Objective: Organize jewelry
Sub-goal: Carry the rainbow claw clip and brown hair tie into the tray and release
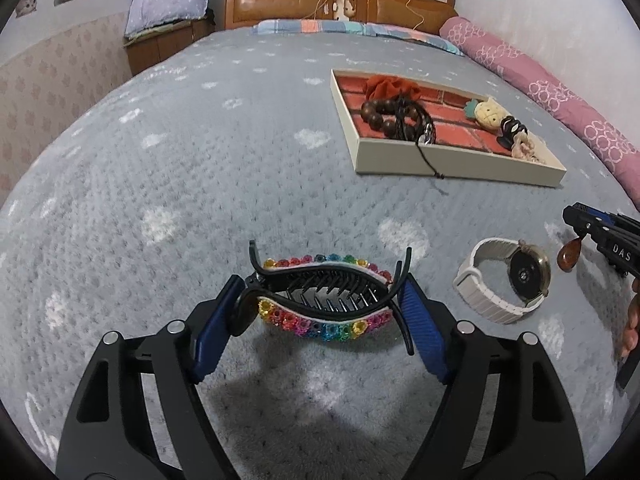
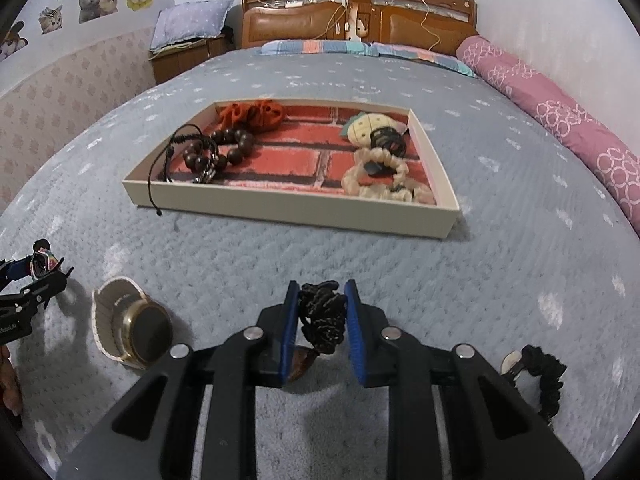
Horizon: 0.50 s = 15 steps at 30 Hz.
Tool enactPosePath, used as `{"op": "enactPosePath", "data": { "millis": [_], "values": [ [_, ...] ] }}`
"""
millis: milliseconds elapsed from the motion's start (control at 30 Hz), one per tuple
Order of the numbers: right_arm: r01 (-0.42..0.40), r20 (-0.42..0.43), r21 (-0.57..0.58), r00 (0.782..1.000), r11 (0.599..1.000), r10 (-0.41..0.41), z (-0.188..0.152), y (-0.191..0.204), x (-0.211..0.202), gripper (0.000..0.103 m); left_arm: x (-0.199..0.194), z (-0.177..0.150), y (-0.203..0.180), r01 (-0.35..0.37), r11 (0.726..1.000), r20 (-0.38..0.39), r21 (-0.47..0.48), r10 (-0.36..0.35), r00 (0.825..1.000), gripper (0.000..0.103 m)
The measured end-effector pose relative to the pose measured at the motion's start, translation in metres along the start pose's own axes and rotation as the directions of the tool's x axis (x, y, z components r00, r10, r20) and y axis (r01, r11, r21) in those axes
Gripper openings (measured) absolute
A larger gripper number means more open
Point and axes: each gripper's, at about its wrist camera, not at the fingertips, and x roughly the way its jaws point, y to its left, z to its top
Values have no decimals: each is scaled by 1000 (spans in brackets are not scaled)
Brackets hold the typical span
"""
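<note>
A black hair clip [image 1: 320,300] edged with rainbow rhinestones is pinched end to end by my left gripper [image 1: 320,292], just above the grey bedspread. My right gripper [image 2: 322,296] is shut on a bunched black cord necklace [image 2: 322,320]. The necklace's amber pendant [image 1: 568,256] hangs below that gripper. Farther up the bed lies the white tray [image 2: 288,210] with a brick-pattern floor. It holds a wooden bead bracelet [image 2: 236,148], an orange scrunchie, a pineapple clip and a cream scrunchie. A watch [image 1: 504,280] with a white band lies between the two grippers.
A black scrunchie [image 2: 544,376] lies on the bedspread to the right of my right gripper. A pink bolster [image 2: 560,120] runs along the bed's right side. The wooden headboard [image 2: 360,16] stands at the back, with a nightstand and pillow at back left. A hand [image 1: 632,328] shows at the right edge.
</note>
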Motion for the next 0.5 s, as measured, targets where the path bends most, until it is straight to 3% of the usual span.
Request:
{"op": "enactPosePath", "data": {
  "millis": [200,500],
  "values": [
    [1,31,3,1000,1000,-1,13,-6,-9,23,-16,20,-3,14,1000,48,-5,-14,999,76],
    [8,81,13,997,1000,-9,50,-23,-16,22,-25,77,-34,32,998,117,48,-38,992,76]
  ]
}}
